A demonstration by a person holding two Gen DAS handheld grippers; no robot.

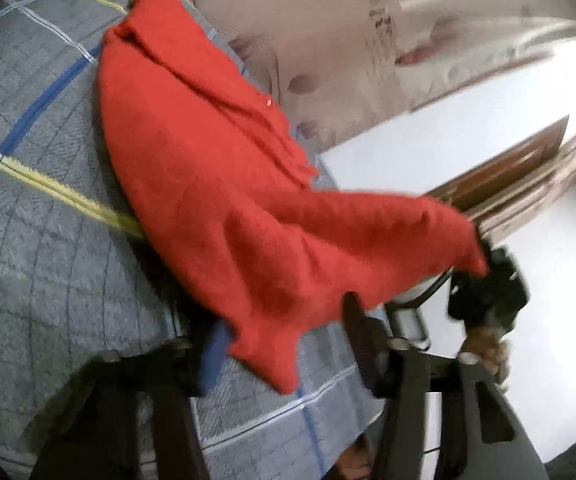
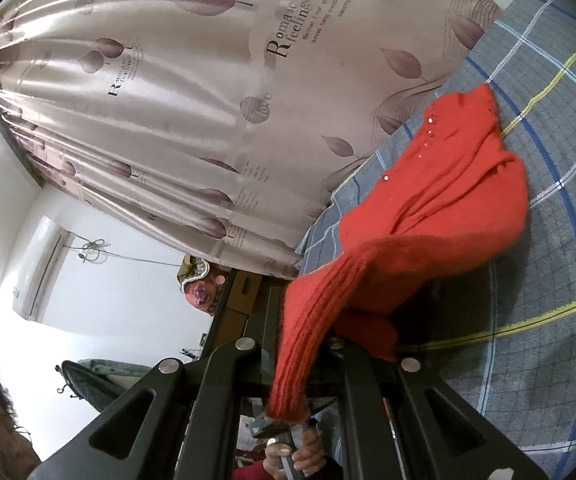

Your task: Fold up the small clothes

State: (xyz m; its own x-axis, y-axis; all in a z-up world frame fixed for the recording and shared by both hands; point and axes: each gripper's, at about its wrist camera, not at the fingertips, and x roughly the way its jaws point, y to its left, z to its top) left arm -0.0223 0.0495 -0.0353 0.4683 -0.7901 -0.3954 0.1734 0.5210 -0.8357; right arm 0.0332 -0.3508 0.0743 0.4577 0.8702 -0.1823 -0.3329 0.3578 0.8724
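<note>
A small red knit cardigan (image 1: 208,168) lies partly on a grey plaid bed cover (image 1: 36,200), its near edge lifted off the bed. My left gripper (image 1: 284,360) is shut on the garment's lower corner. My right gripper shows in the left wrist view (image 1: 483,276), shut on another lifted corner. In the right wrist view the cardigan (image 2: 439,200) has small buttons along its front, and my right gripper (image 2: 299,344) is shut on its ribbed hem, which drapes down between the fingers.
A pink leaf-print curtain (image 2: 168,100) hangs behind the bed. A white wall (image 2: 100,292) and a brown door frame (image 1: 499,176) lie to the side. The bed cover (image 2: 547,280) stretches on beyond the garment.
</note>
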